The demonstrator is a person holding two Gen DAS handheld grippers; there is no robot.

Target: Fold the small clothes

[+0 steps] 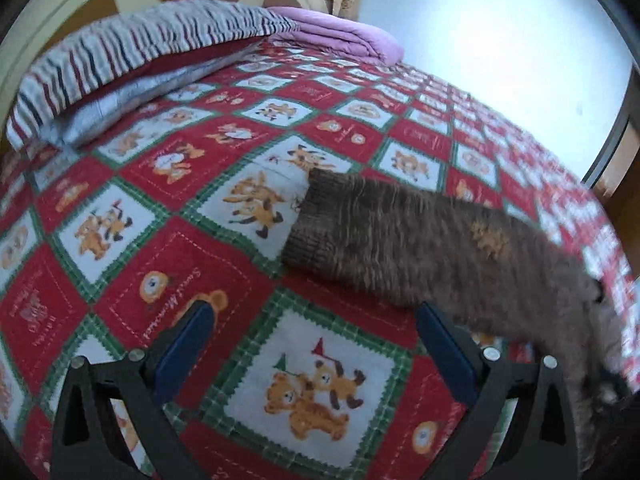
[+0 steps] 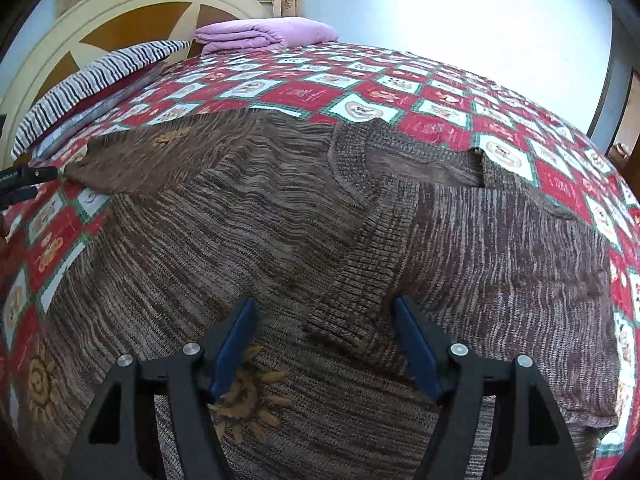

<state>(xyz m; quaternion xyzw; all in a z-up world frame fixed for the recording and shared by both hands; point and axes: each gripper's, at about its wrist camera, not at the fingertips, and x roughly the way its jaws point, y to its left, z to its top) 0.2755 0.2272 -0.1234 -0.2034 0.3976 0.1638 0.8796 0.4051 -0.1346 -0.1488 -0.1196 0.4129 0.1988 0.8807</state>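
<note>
A small brown knit sweater point(image 2: 280, 232) with orange sun patches lies spread on the red, white and green bear-print bedspread point(image 2: 384, 92). One sleeve is folded across its chest. My right gripper point(image 2: 324, 316) is open and empty, low over the folded sleeve's cuff point(image 2: 348, 316). In the left wrist view the other sleeve point(image 1: 400, 236) stretches out to the left, its ribbed cuff point(image 1: 312, 220) flat on the bedspread point(image 1: 180, 264). My left gripper point(image 1: 314, 320) is open and empty just in front of that sleeve, its right finger point(image 1: 444, 344) beside the sleeve's lower edge. The left gripper's tip also shows in the right wrist view point(image 2: 24, 182).
A striped pillow point(image 1: 132, 56) on a grey folded cloth point(image 1: 132, 100) lies at the head of the bed. A folded lilac blanket point(image 1: 340, 36) lies beside it. A cream and brown headboard point(image 2: 120, 24) stands behind. A white wall point(image 2: 460, 12) runs along the bed's far side.
</note>
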